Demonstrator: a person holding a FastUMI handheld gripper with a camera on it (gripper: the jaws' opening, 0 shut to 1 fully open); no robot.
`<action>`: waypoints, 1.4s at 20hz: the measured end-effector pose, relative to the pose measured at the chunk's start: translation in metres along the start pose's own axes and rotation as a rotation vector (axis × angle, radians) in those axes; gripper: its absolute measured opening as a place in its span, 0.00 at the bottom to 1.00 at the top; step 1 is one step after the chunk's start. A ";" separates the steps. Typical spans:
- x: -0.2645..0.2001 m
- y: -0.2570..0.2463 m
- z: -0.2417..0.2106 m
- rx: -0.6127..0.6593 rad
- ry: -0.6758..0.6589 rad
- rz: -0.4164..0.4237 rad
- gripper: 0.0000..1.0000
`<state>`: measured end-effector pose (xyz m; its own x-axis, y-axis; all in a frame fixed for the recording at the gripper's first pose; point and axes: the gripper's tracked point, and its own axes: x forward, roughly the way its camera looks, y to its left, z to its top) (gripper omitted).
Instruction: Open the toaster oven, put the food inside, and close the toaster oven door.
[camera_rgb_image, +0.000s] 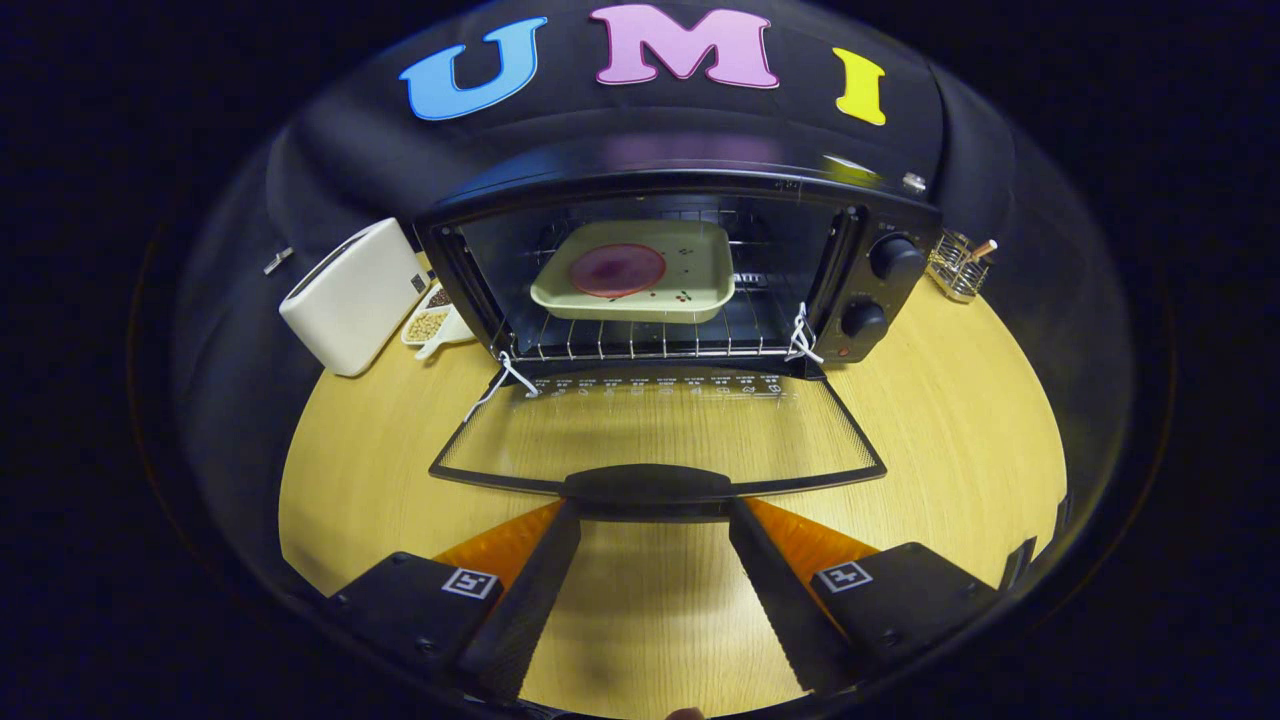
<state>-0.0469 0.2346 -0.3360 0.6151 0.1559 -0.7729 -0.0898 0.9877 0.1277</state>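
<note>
Gripper view puts us low over the wooden worktop (950, 420), looking straight into the toaster oven (680, 270), which stands toward the worktop's far edge against the booth's dark wall. Its glass door (655, 430) is folded all the way down and lies flat toward us, and the door handle (648, 487) sits just ahead of our gripper (655, 515), right at the fingertips. We see the fingers spread wide, one tip at each end of the handle and apparently meeting its underside, though we cannot tell for certain whether they touch it; nothing is clamped between them, and bare worktop shows through the gap. Beyond the door, on the wire rack (650, 340) inside the oven, rests a pale rectangular tray (700, 275) carrying a round reddish piece of food (617, 270). Two knobs (880, 285) sit on the oven's right panel. A white toaster (350, 297) stands to the oven's left near the worktop's far left edge, with a small dish of beans (428, 325) between it and the oven. A wire holder (958, 265) stands near the far right edge.
</note>
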 end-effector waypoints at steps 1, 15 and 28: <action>-0.003 0.000 0.003 0.005 -0.011 0.002 0.99; -0.039 0.008 0.072 -0.034 -0.199 0.016 0.99; -0.034 0.001 0.108 -0.115 -0.264 0.013 0.99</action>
<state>0.0165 0.2293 -0.2429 0.7947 0.1759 -0.5809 -0.1784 0.9825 0.0534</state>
